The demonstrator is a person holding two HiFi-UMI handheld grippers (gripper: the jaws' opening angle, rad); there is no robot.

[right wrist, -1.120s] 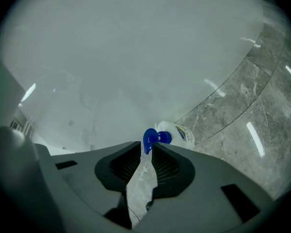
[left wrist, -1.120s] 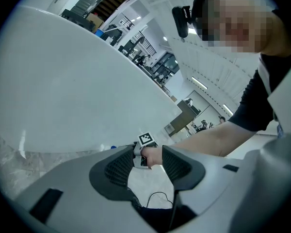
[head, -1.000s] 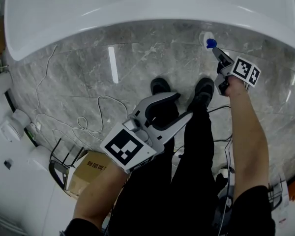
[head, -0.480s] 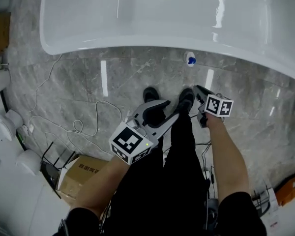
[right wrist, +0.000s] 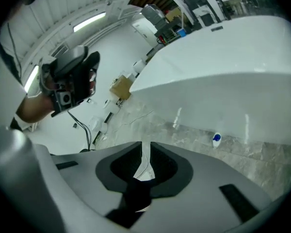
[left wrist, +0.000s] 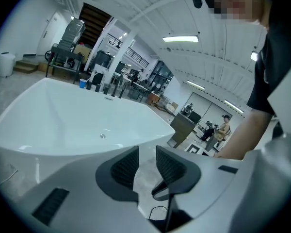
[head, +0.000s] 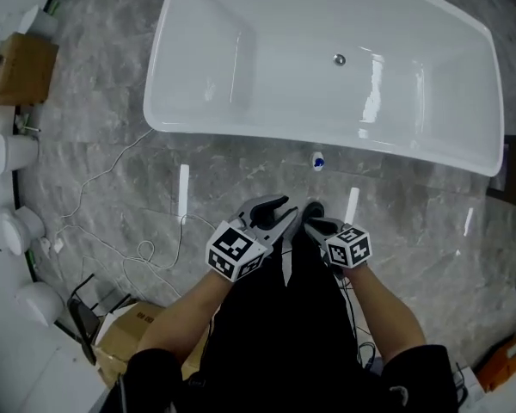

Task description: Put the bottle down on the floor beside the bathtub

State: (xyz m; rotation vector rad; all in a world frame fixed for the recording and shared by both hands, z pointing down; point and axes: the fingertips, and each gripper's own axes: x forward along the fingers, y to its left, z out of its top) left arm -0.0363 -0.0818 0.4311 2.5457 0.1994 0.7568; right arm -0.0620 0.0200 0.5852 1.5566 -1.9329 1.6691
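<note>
A small white bottle with a blue cap [head: 317, 161] stands upright on the grey marble floor, just in front of the white bathtub [head: 241, 136]; the right gripper view also shows the bottle [right wrist: 216, 139] below the tub wall [right wrist: 223, 67]. Both grippers hang high over the floor, close to the person's body and well short of the bottle. My left gripper [head: 285, 209] [left wrist: 146, 154] has just been closing; a narrow gap remains and nothing is in it. My right gripper [head: 314, 223] [right wrist: 145, 152] has also been closing, down to a slim empty slit.
The person's black trousers [head: 284, 334] fill the view below the grippers. White cables [head: 138, 231] trail over the floor at left. Cardboard boxes [head: 21, 67] [head: 133, 329] and white sanitary fixtures [head: 17, 231] line the left side. The tub [left wrist: 63, 125] stands empty.
Both grippers have risen far from the floor and drawn together near the body. The right gripper has moved away from the standing bottle. The left jaws have narrowed. The whole tub now shows.
</note>
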